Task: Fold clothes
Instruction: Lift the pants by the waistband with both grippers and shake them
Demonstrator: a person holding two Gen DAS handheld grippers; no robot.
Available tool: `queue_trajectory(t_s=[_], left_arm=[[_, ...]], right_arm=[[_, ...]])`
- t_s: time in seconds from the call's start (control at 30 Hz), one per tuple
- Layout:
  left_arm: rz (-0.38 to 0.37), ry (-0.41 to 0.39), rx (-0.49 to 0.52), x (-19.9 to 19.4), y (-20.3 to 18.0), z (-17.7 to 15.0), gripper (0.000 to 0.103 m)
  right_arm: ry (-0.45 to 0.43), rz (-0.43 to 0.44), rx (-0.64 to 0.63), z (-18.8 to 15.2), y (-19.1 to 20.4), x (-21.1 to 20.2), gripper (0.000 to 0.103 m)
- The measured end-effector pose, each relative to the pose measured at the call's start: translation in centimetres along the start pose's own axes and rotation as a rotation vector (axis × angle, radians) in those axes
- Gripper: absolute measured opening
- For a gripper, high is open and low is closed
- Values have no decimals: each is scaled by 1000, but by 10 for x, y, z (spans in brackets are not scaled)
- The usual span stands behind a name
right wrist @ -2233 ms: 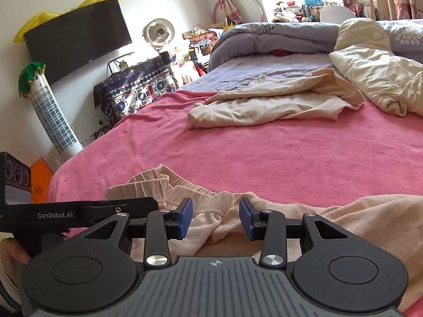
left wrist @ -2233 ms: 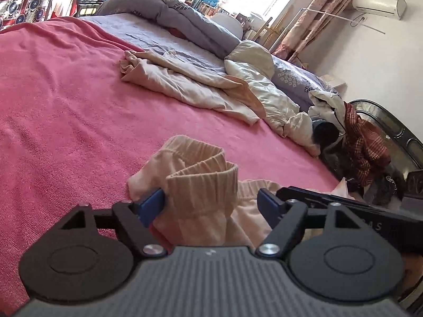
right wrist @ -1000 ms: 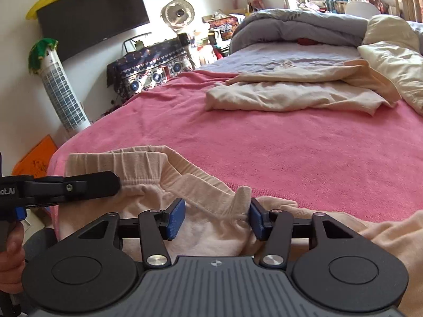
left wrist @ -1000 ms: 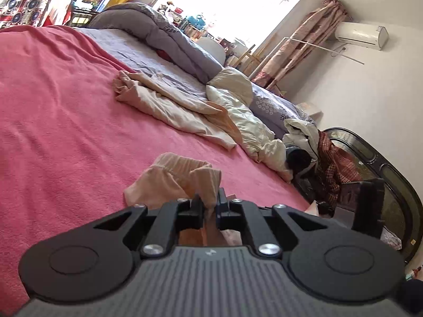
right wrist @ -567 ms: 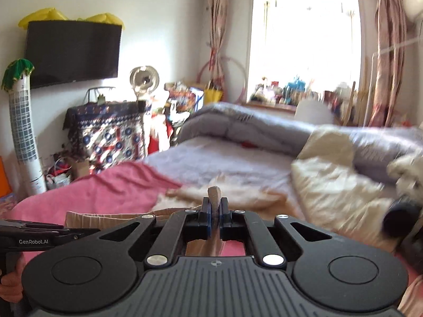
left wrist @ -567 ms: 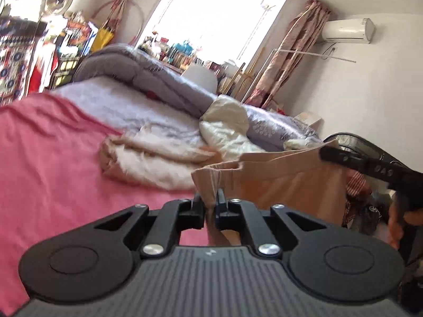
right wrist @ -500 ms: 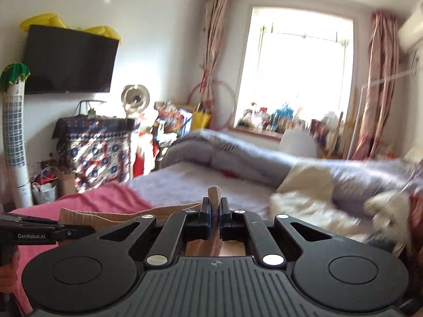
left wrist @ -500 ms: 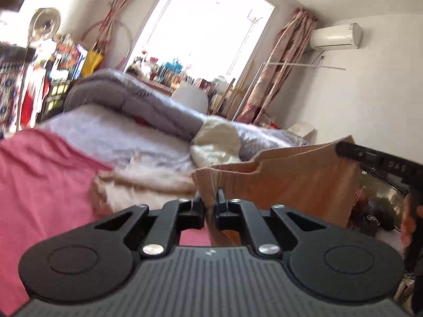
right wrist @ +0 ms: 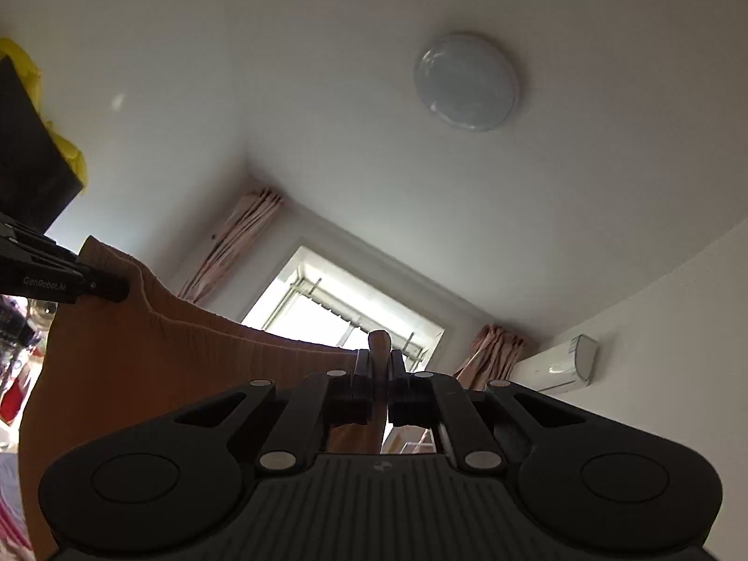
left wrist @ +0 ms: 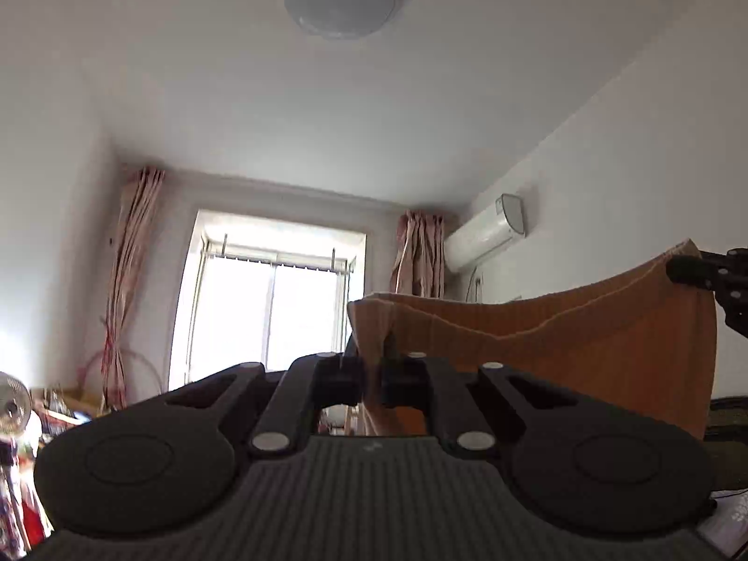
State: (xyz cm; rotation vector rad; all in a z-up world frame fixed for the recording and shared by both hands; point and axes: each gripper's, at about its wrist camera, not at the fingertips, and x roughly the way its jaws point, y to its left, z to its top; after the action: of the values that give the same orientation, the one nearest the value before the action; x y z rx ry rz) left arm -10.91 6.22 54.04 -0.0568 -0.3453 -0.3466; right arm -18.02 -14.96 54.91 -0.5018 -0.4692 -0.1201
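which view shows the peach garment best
Left wrist view: the peach garment spans from the left tool to the right tool, top edge visible. Right wrist view shows it partly hidden behind its own tool body.

"genrobot.ai" in white on the left gripper arm
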Motion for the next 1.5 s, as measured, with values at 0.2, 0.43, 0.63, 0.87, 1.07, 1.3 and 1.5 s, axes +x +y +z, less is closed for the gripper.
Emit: queue_trajectory(t_s=[0.2,0.43,0.63,0.87,1.07,1.3,1.5], left_arm=[[-13,-74,130,-37,-13,45,5],[2,-104,150,-80,-4,52,5],[14,-28,179,-97,4,21,5],[-41,100,24,-101,29,-18,6],[-58,205,-20,-98,37,-66,6],[-39,312,-85,-104,53,-140,5],[62,549,-220,-84,98,-247,5]], right_arm=[[-112,1,134,21,-31,-23,7],[-120,124,241,6,-31,-24,7],[-85,213,301,-24,-21,-23,7],[60,281,370,-56,-16,-10,7],[187,302,377,-88,3,-3,7],[293,355,397,-135,53,-12,7],[561,406,454,-221,123,21,7]])
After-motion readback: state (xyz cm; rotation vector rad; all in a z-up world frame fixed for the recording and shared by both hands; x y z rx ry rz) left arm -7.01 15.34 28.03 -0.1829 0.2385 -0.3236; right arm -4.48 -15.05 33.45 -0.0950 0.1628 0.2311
